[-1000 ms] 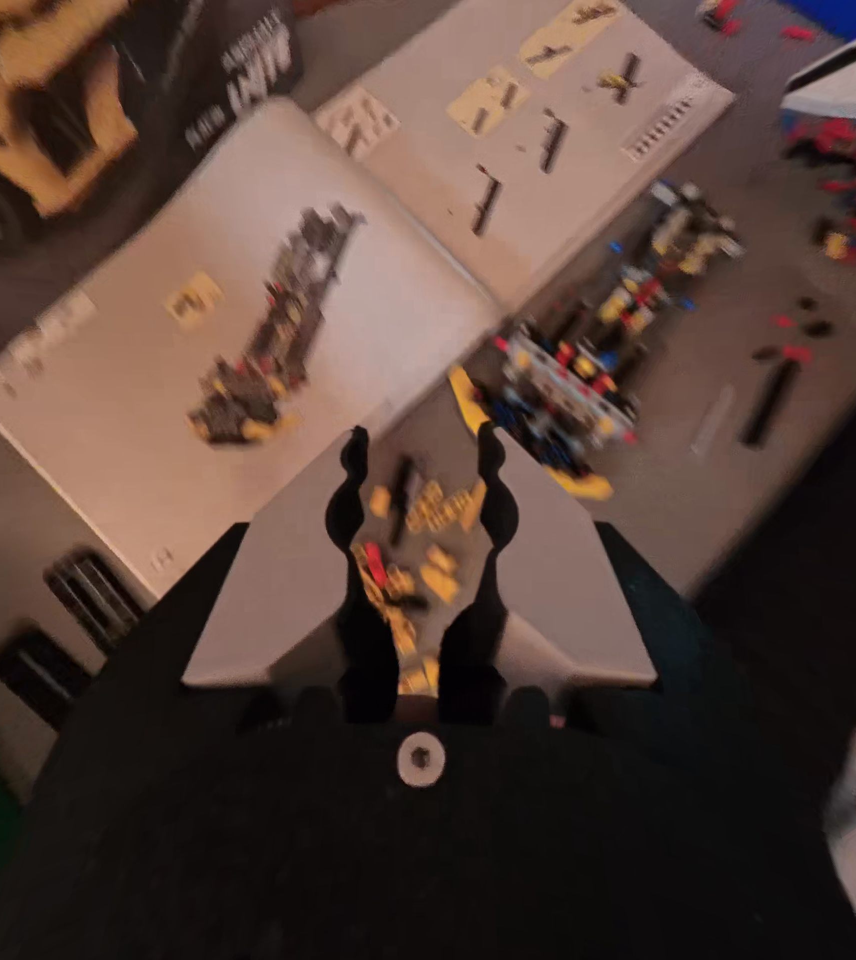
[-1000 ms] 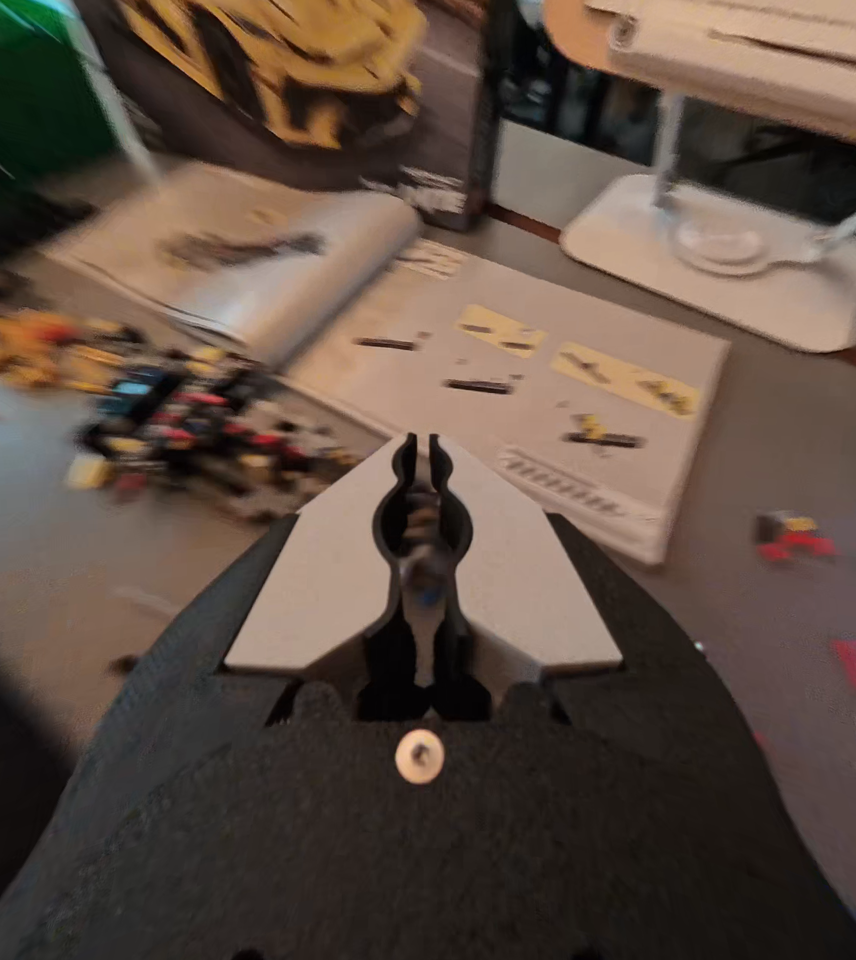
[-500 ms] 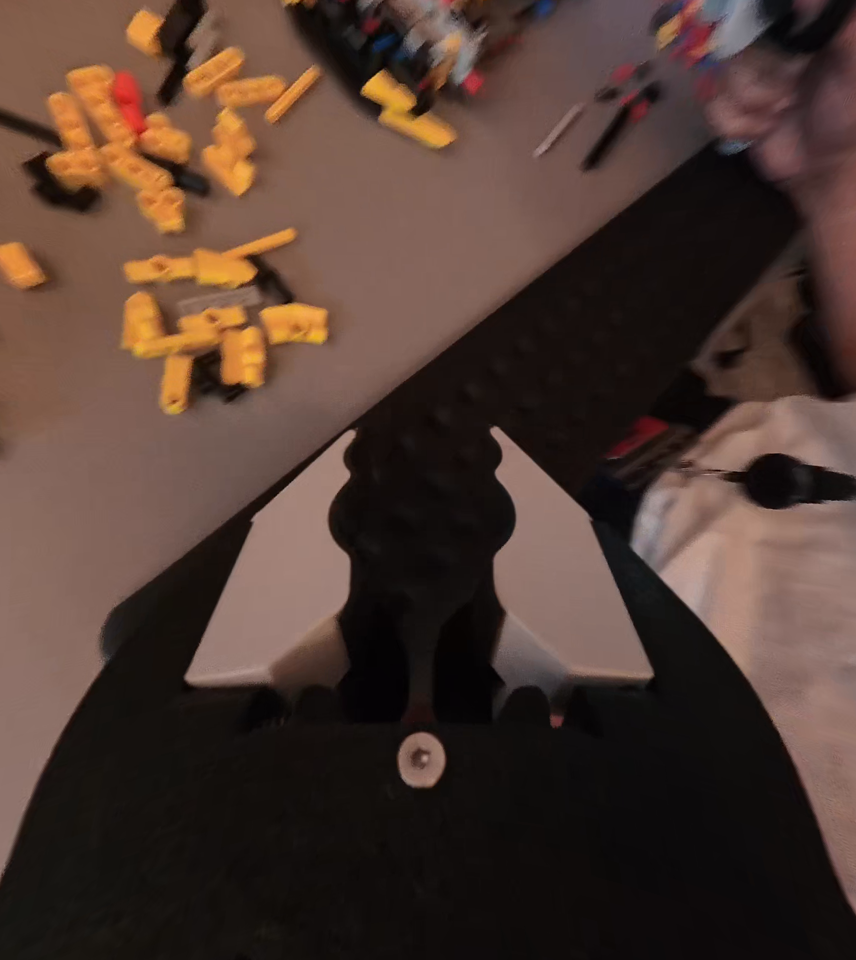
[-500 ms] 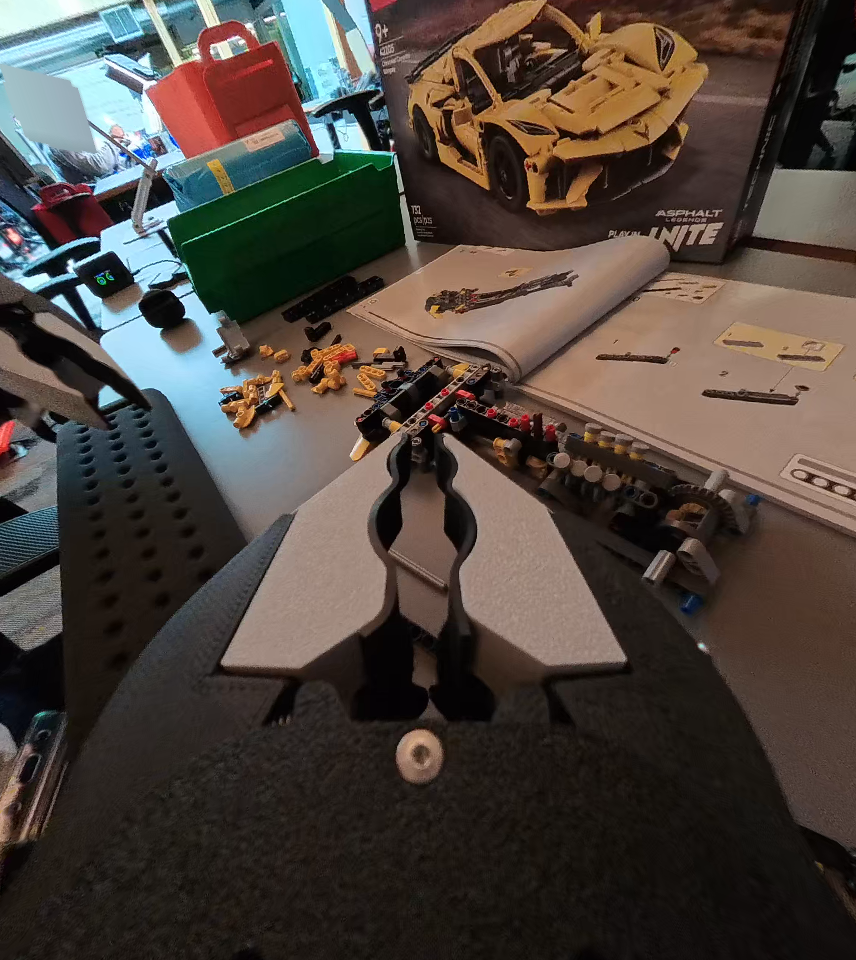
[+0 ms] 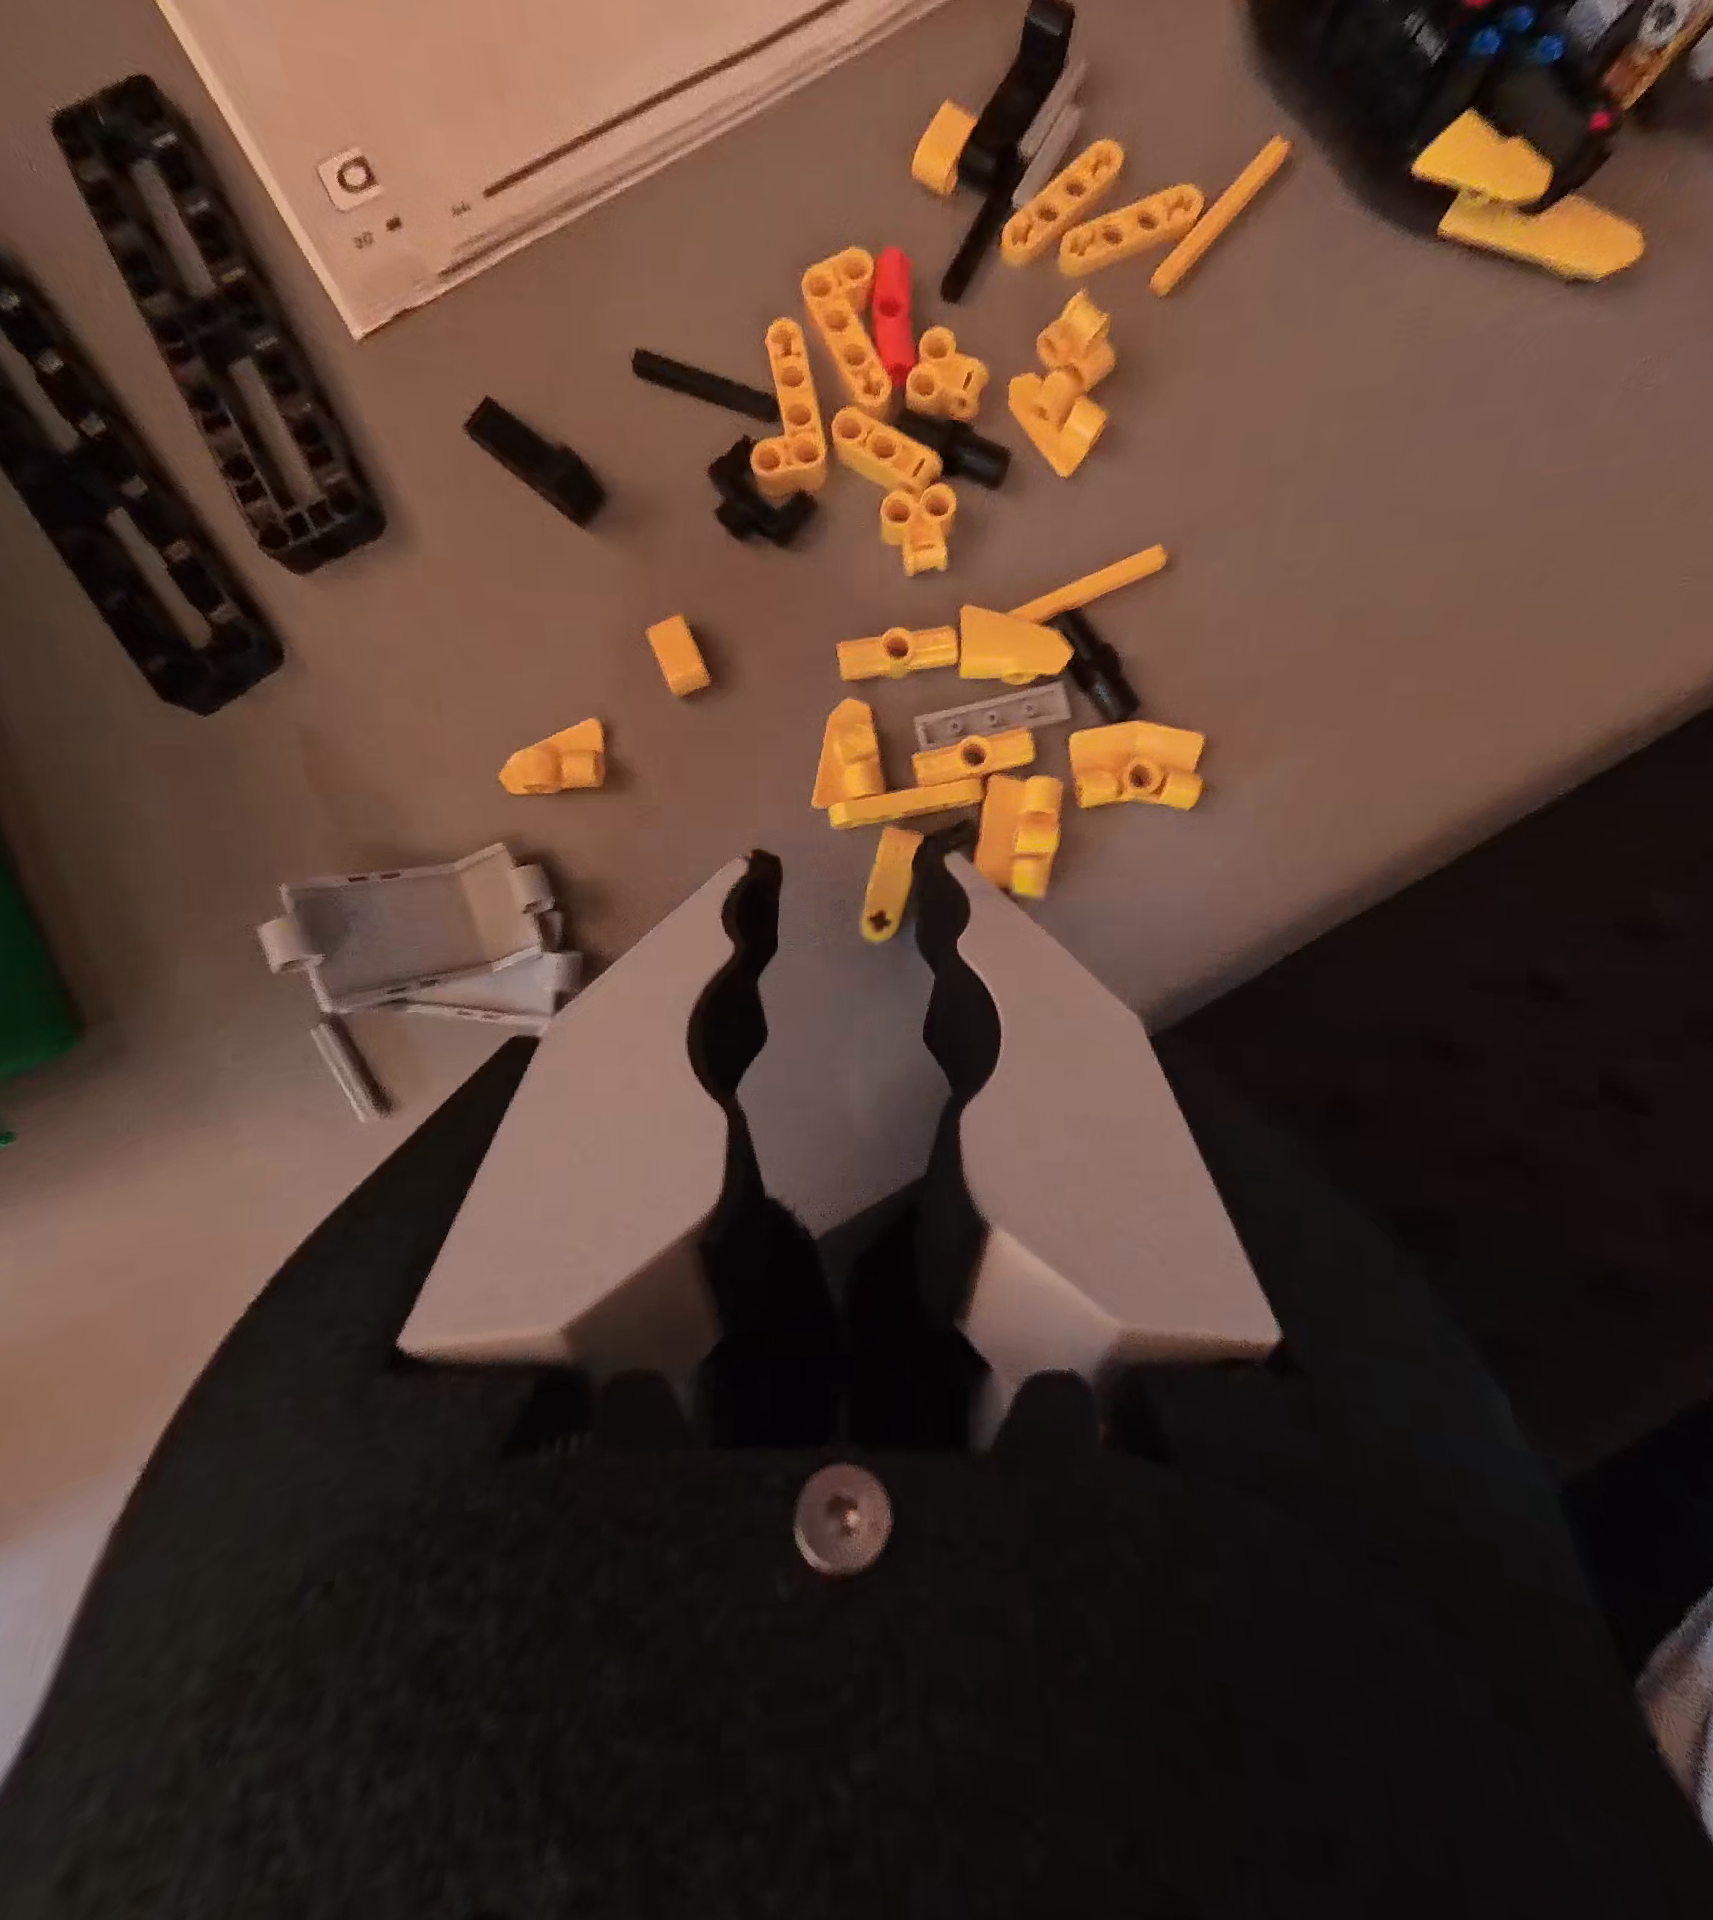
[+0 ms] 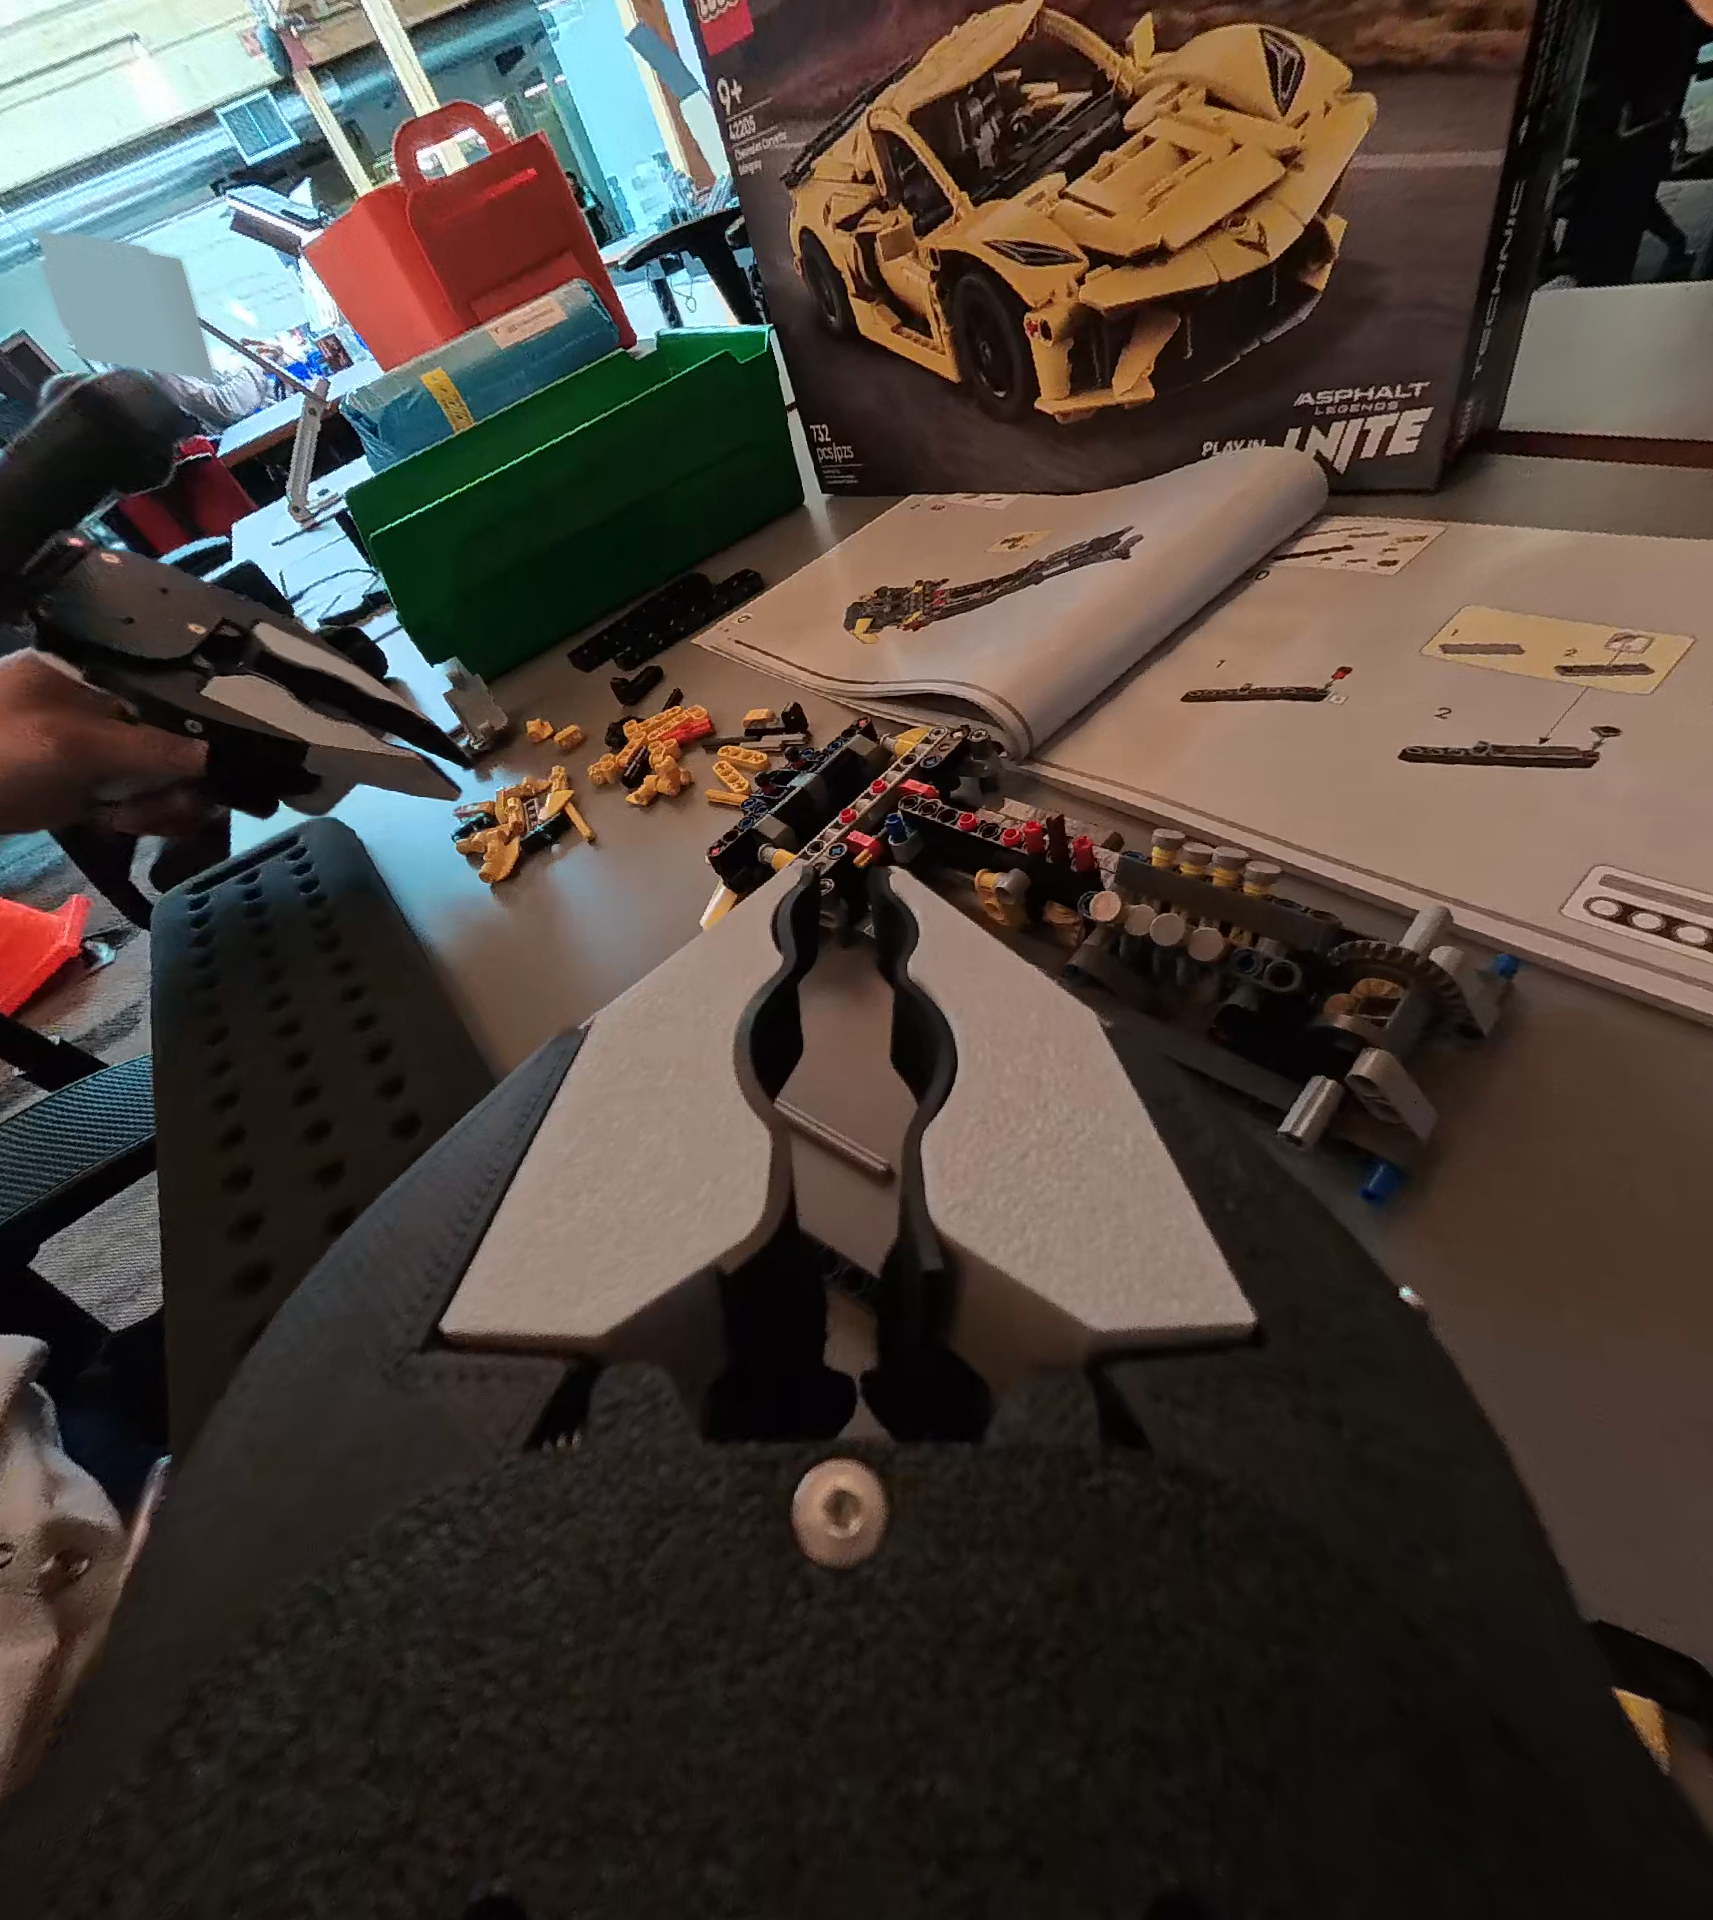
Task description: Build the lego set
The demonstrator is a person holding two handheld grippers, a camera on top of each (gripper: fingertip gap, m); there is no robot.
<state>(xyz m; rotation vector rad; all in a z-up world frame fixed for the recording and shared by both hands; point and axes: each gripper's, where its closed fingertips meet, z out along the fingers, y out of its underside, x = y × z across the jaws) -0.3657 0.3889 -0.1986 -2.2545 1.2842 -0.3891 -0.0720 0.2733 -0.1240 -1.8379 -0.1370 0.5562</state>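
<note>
The left gripper (image 5: 847,883) hangs with jaws apart and empty over the loose yellow pieces (image 5: 945,748) at frame centre. Nearest is a short yellow beam (image 5: 888,883) just beyond the fingertips, its long axis running roughly along the fingers. The right gripper (image 6: 841,883), slightly parted and seemingly empty, points at the studded, half-built chassis (image 6: 1070,894) mid-frame.

I see a green bin (image 6: 561,499) on my worktop (image 6: 1610,1195), a red carry case (image 6: 462,239) behind it, a black perforated chair back (image 6: 291,1039) at the near edge
</note>
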